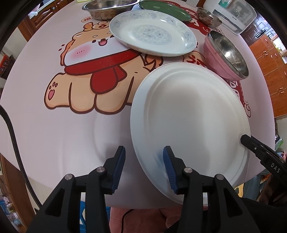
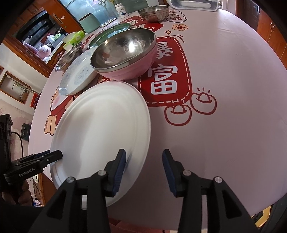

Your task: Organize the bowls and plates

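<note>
1. Lay flat near the front edge of the surface [image 1: 53, 129]: a white paper plate [image 1: 190, 121], moulded with shallow ridges, just in front of the pink bowl [image 1: 220, 62] with its steel lining.
2. Judged very light, thin and a little bendy; not fragile, but likely to flex, slide or flip if pinched hard at one spot.
3. Best taken at the rim, one finger above and one under the lip, at opposite sides if both hands were used.
4. Left gripper [image 1: 144, 167]: fingers stood apart, roughly a third open, nothing clamped. Right pad [image 1: 168, 166] hung over the plate's near-left rim, left pad over bare cloth; contact with the rim could not be told.
5. Right gripper [image 2: 143, 167]: fingers likewise parted, empty. Left pad [image 2: 121, 165] hung over the plate's right rim, the other over the tablecloth.
6. Farther back, well apart from the paper plate: a blue-patterned ceramic plate [image 1: 152, 34], heavier, breakable and glazed slick; a green plate [image 1: 165, 9]; steel bowls [image 1: 107, 7], stiff and smooth-walled.
</note>
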Tool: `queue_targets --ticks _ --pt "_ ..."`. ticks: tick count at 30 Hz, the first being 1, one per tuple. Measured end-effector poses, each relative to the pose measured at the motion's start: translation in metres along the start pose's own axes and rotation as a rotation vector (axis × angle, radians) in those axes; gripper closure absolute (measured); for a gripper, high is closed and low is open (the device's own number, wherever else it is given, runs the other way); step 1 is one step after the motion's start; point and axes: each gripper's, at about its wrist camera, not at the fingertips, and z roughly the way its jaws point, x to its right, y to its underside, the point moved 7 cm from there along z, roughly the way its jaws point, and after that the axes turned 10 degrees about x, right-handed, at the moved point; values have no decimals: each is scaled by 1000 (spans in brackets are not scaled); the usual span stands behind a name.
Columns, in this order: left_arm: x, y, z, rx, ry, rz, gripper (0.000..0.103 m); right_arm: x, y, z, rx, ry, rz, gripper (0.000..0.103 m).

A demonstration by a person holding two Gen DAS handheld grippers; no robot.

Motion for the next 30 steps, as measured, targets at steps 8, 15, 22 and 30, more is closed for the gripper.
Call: queue_targets --ticks 8,15,22,30 --pt "-1 9 8 -9 5 -9 61 -7 5 3 20 5 -62 68" --pt "9 10 10 2 5 9 64 -7 7 3 30 19 -83 71" --pt "7 5 2 12 3 -1 61 -1 0 -5 53 36 -62 71" --pt "-7 -9 -27 80 9 -32 59 2 -21 -23 123 37 -46 71"
